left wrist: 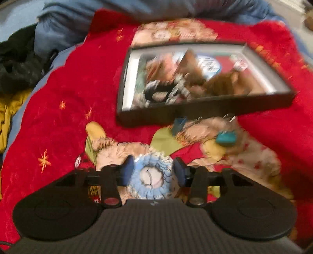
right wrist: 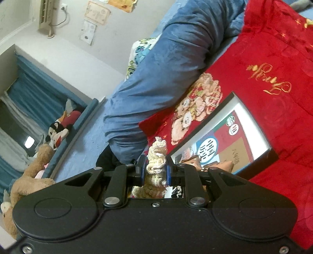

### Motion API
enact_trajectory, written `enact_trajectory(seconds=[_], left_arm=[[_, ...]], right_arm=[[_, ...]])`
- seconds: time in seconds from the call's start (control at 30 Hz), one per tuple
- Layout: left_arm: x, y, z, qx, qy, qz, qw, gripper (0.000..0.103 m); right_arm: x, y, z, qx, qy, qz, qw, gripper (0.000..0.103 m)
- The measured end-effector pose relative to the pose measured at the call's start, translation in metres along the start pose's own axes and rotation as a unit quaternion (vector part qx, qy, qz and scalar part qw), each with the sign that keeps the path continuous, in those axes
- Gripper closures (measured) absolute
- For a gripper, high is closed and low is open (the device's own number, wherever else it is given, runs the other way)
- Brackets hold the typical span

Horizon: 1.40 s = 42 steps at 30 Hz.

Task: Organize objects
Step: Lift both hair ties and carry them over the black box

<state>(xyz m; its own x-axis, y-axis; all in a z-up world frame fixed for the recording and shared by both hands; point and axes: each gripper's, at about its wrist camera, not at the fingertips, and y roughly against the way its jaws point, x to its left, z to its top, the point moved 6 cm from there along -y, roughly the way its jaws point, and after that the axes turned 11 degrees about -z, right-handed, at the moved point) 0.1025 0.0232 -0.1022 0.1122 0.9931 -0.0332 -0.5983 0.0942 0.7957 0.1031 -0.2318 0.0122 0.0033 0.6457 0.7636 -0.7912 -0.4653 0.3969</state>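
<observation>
Bedding: red blanket (left wrist: 78, 82) with gold stars and a cartoon print, spread over blue sheets; it fills most of the left wrist view, which is blurred.

At 9 o'clock in that view, a heap of black cloth (left wrist: 17, 66); below it, yellow cloth (left wrist: 7, 121). At 11 to 12 o'clock, a blue quilt (left wrist: 64, 21), rumpled.

Box (left wrist: 205, 111), shallow, dark-walled, at 1 o'clock on the blanket, holding a mixed pile: a black-and-white scrunchie (left wrist: 166, 93), brown items, printed packets. Just in front of its near wall, two small teal clips (left wrist: 225, 137), lying on the blanket.

Left gripper (left wrist: 153, 172), at 6 o'clock: jaws apart, straddling a blue scrunchie (left wrist: 150, 175) that lies on the blanket; whether the pads touch it cannot be told.

Right wrist view, tilted. At 9 o'clock, blue curtains (right wrist: 25, 93) and plush toys (right wrist: 60, 127) along a ledge; at 11 o'clock, a white wall with papers (right wrist: 95, 13) stuck on it. Quilt across the middle, blanket and box at 3 o'clock.

Right gripper (right wrist: 155, 170), centre: clamped on a cream scrunchie (right wrist: 156, 156), held above the bed, left of the box.
</observation>
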Motion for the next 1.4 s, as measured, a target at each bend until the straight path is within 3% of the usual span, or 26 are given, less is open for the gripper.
enact_trajectory(seconds=[0.03,0.1,0.27,0.5,0.7,0.9,1.13,1.27,1.4], left_arm=[[0.000,-0.002,0.000,-0.001,-0.005,0.006,1.0000,0.075],[0.000,0.000,0.000,-0.002,-0.002,0.004,1.0000,0.092],[0.001,0.008,0.004,-0.017,0.012,-0.019,0.9996,0.092],[-0.007,0.037,0.027,-0.088,0.015,-0.061,0.9942,0.092],[-0.019,0.065,0.073,-0.176,-0.006,-0.117,0.9774,0.092],[-0.024,0.063,0.127,-0.223,0.008,-0.153,0.9627,0.092],[-0.039,0.015,0.164,-0.218,0.019,-0.211,0.9526,0.091],[-0.044,-0.023,0.153,-0.189,0.035,-0.236,0.9526,0.091],[-0.044,-0.050,0.144,-0.166,0.050,-0.235,0.9566,0.091]], right_arm=[[-0.002,-0.001,0.000,0.002,-0.003,-0.002,1.000,0.084],[-0.004,-0.004,0.002,0.004,-0.006,-0.008,1.000,0.084],[-0.005,-0.011,0.006,0.003,0.000,-0.012,1.000,0.084],[-0.008,-0.017,0.011,0.001,-0.006,-0.018,1.000,0.084],[-0.002,-0.018,0.021,-0.015,0.004,-0.013,1.000,0.084],[0.000,-0.033,0.037,-0.032,0.007,-0.013,0.999,0.084],[-0.036,-0.076,0.037,-0.012,-0.024,-0.065,0.998,0.084],[-0.047,-0.103,0.037,-0.005,-0.007,-0.096,0.995,0.084],[-0.053,-0.129,0.029,0.007,0.013,-0.124,0.992,0.084]])
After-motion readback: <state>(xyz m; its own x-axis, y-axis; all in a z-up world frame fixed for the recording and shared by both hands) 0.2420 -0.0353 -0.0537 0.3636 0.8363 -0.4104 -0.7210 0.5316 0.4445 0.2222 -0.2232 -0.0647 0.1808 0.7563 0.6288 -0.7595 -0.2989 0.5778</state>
